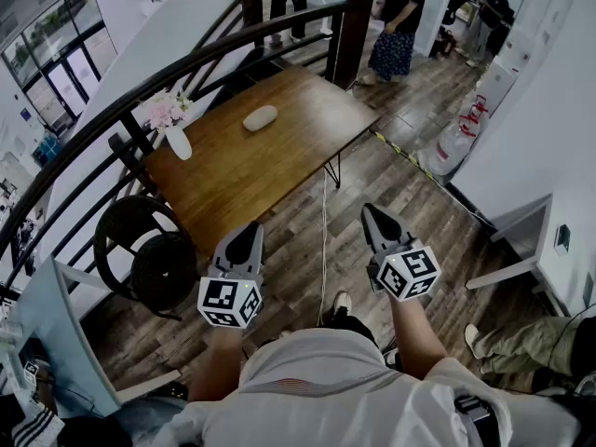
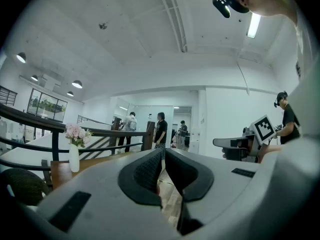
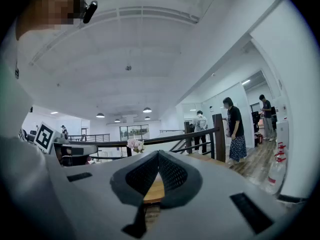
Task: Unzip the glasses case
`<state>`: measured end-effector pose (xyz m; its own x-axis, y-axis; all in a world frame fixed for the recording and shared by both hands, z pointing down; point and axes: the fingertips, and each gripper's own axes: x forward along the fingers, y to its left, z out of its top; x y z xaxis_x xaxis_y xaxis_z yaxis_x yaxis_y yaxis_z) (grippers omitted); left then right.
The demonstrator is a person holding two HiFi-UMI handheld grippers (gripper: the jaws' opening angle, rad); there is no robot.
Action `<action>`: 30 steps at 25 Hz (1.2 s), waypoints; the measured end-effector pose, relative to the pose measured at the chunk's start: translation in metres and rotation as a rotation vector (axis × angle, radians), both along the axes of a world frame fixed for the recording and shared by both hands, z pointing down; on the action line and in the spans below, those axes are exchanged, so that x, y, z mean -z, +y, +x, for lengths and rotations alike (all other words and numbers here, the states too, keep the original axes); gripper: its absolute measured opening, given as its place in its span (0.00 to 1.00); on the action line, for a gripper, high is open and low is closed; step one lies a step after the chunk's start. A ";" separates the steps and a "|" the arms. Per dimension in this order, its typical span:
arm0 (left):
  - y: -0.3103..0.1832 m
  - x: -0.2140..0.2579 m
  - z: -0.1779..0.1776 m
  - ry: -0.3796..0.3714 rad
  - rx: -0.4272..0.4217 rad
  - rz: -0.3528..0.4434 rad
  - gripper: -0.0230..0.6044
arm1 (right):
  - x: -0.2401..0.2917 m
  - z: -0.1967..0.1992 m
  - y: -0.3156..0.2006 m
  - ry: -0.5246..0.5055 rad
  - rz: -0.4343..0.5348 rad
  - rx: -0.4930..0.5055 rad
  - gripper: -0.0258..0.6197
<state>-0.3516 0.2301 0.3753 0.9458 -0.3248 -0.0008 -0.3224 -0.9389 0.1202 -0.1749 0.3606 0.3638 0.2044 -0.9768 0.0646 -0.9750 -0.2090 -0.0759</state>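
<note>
A pale oval glasses case lies on the wooden table, toward its far side. My left gripper and right gripper hang level over the plank floor, short of the table's near edge and well apart from the case. Both are shut with nothing between their jaws. In the left gripper view the dark pads meet at the tips; in the right gripper view the pads also meet. The case is hidden in both gripper views.
A white vase with pink flowers stands at the table's left end, next to a dark curved railing. A black round chair sits left of my left gripper. People stand beyond the table. A white bench is at the right.
</note>
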 end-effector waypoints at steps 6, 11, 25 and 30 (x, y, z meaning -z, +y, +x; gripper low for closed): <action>0.003 -0.005 0.002 -0.004 -0.007 -0.010 0.09 | -0.006 -0.005 0.001 0.000 -0.009 0.018 0.12; 0.012 -0.009 0.010 -0.012 -0.013 -0.013 0.09 | -0.010 0.000 0.010 0.000 -0.014 0.014 0.12; 0.011 -0.017 0.055 -0.040 0.010 -0.035 0.09 | -0.019 0.052 0.008 -0.031 -0.004 0.034 0.12; 0.005 -0.008 0.096 -0.030 0.057 -0.036 0.09 | -0.014 0.098 -0.007 -0.012 -0.018 0.089 0.12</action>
